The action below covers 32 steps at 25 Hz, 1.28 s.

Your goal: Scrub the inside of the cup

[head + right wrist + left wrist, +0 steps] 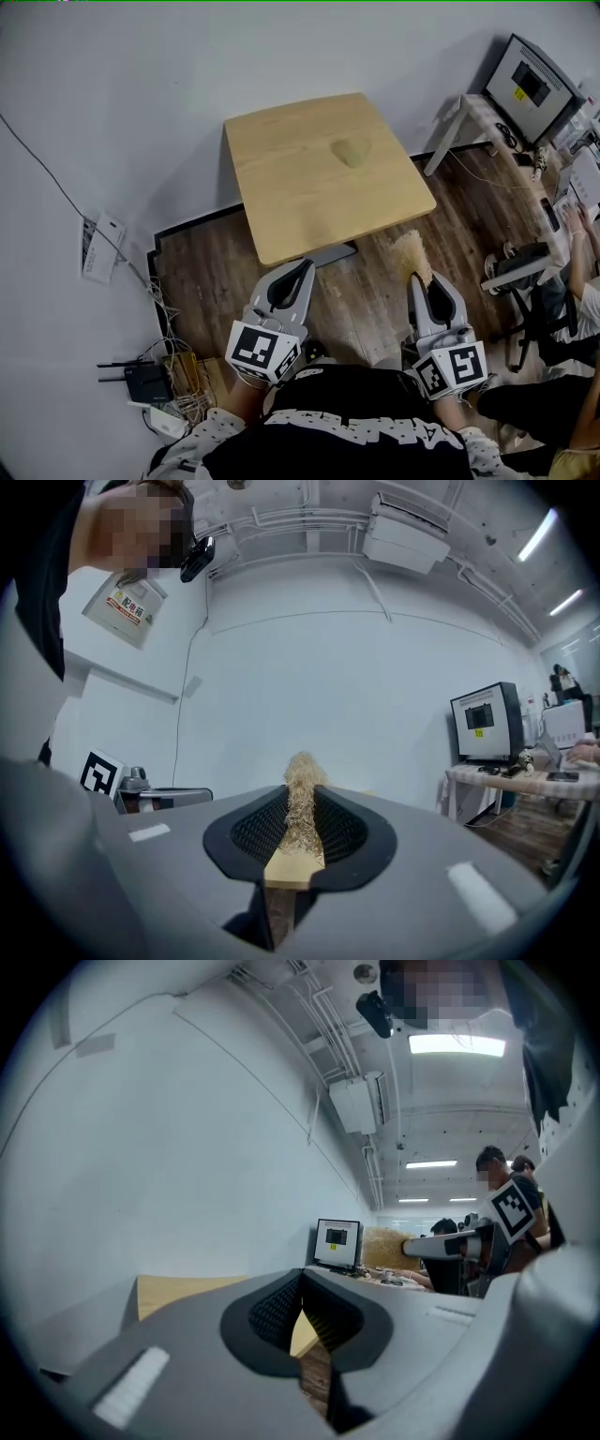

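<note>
A pale yellow cup (353,150) stands on the small wooden table (281,187), right of its middle. Both grippers hang in front of the table's near edge, above the floor and apart from the cup. My left gripper (301,269) (300,1321) is shut, with nothing between its black ribbed pads. My right gripper (422,279) (298,817) is shut on the flat wooden handle of a brush (412,251) (301,794). The brush's straw-coloured bristles stick out past the fingertips toward the table's near right corner. In the left gripper view, that brush (384,1245) shows far to the right.
The floor is dark wood planks (206,272) beside a white wall (112,112). A router and tangled cables (150,382) lie at the lower left. At the right stand a desk with a monitor (530,82), an office chair (525,272) and seated people.
</note>
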Each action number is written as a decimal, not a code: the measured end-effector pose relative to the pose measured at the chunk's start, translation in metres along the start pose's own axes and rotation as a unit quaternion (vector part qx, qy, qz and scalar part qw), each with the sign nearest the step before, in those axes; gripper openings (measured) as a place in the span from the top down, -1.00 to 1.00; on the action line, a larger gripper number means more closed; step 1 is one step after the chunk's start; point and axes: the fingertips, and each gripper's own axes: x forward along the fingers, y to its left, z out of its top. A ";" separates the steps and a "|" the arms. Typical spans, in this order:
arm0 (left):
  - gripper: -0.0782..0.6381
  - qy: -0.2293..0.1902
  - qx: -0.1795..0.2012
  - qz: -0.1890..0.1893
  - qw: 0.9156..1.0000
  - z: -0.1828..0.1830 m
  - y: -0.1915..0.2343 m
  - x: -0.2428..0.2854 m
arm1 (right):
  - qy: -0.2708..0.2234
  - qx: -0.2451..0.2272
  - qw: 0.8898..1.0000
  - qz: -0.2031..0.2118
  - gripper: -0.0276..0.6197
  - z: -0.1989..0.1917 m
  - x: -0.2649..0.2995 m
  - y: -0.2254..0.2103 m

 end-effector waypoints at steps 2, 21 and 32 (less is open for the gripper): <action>0.78 -0.002 -0.003 -0.006 1.000 0.002 0.004 0.004 | -0.001 -0.005 1.000 0.001 0.63 0.004 0.005 0.003; 0.73 0.029 0.017 0.026 0.999 -0.006 0.027 0.064 | -0.012 0.008 0.999 0.042 0.62 0.012 0.090 -0.046; 0.52 0.048 0.014 0.042 0.998 -0.013 0.040 0.156 | 0.005 0.016 0.997 0.071 0.62 0.011 0.164 -0.114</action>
